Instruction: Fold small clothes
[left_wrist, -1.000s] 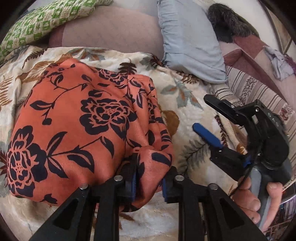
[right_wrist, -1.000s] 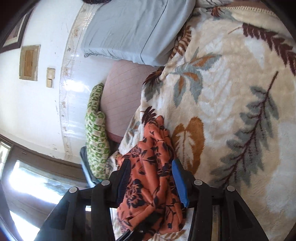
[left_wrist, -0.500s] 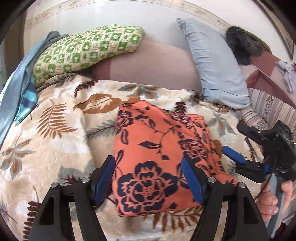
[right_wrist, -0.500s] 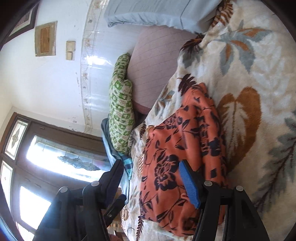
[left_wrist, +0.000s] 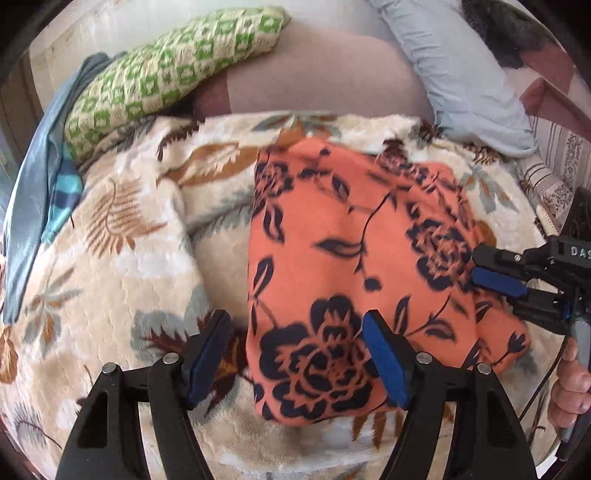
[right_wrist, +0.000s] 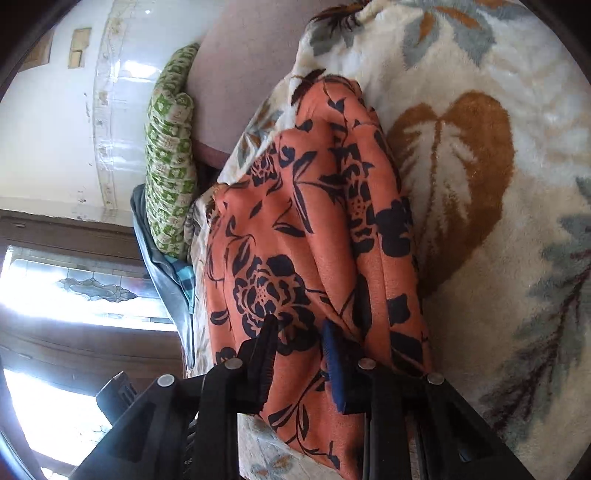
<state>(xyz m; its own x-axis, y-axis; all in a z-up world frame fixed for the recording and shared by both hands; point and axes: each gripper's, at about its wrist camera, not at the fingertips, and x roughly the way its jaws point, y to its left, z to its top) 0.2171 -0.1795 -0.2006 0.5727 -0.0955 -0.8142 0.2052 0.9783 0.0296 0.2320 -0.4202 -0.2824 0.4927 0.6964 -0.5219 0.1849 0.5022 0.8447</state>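
Garment: orange floral cloth (left_wrist: 354, 266) with a dark flower print, lying on the leaf-patterned blanket (left_wrist: 122, 266) of a bed, toward the right of the left wrist view.
Shape now: a compact, roughly rectangular packet; layered edges run along its right side in the right wrist view (right_wrist: 332, 229), so it looks folded over at least once.
Left gripper (left_wrist: 295, 362): fingers spread wide, straddling the near left corner of the cloth; nothing is pinched. One blue pad (left_wrist: 384, 365) sits over the fabric, the other over the blanket just beside its left edge.
Right gripper (right_wrist: 299, 358): fingers fairly close together with fabric showing between them at the near right edge. Whether they actually pinch the cloth I cannot tell.
Done: judging by the tidy outline, most of the folding seems finished for this piece.
Left: perhaps one more fold or a smoothing pass; the right side is bunched and slightly puffy, and the near right corner sticks out.
Surroundings: green checked pillow (left_wrist: 173, 62) at far left, pale blue pillow (left_wrist: 458, 70) at far right, well apart from the cloth.
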